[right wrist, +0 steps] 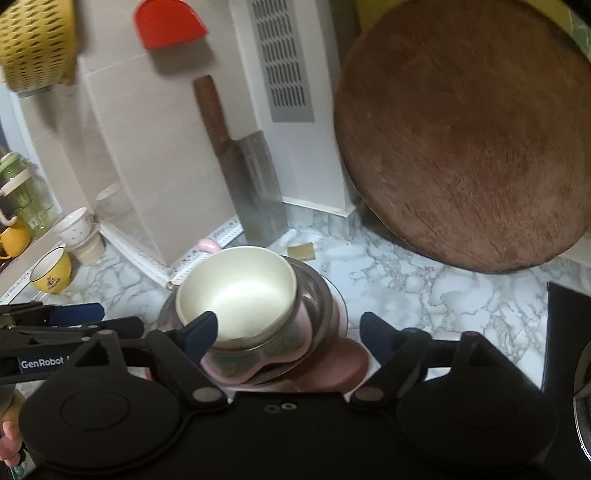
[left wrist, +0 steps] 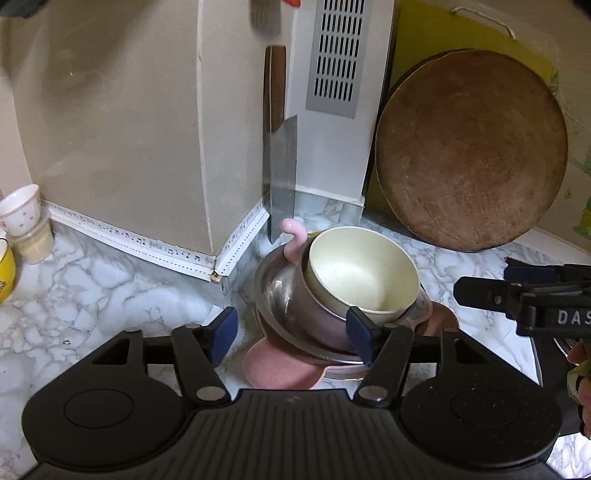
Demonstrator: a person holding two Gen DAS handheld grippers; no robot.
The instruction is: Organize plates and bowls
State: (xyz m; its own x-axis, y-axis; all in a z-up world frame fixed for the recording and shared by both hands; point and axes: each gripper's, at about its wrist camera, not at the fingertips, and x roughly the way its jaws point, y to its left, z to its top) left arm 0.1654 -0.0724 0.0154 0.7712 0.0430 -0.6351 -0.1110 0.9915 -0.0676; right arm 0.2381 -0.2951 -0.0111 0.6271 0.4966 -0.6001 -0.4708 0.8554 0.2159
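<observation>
Stack of dishes sits on the marble-pattern worktop (left wrist: 110,280) near the wall corner: cream bowl (left wrist: 362,275) on top, tilted, nested in a steel bowl (left wrist: 284,295), pink dish (left wrist: 280,369) at the bottom. A pink curled handle (left wrist: 293,236) sticks up behind the cream bowl.

Left gripper (left wrist: 291,332): fingers apart, nothing clamped. Stack lies between and just past the blue fingertips (left wrist: 225,328); the right-hand tip overlaps the cream bowl's rim in view, contact unclear.

Right gripper (right wrist: 291,332): fingers wide apart, nothing clamped. Its left tip overlaps the front rim of the cream bowl (right wrist: 236,291) in view; the other tip is clear of the stack, over the worktop (right wrist: 443,291). Steel bowl (right wrist: 317,302) and pink dish (right wrist: 332,362) show under it.

Hard to make out: how many pieces are in the stack, since the lower layers are partly hidden by the gripper bodies. Right-wrist view is motion-blurred. Each gripper is cut off at the edge of the other's view. Part of a hand (left wrist: 581,369) shows at the right edge.

Room: beige tiled wall, cleaver (left wrist: 280,155) leaning upright in the corner, grey vent panel (left wrist: 338,55), round wooden board (left wrist: 472,147) leaning on the wall, yellow board behind it. Cups (right wrist: 74,236) and a yellow mug (right wrist: 51,269) at left, yellow basket (right wrist: 35,40) and a red item (right wrist: 168,22) hang above.
</observation>
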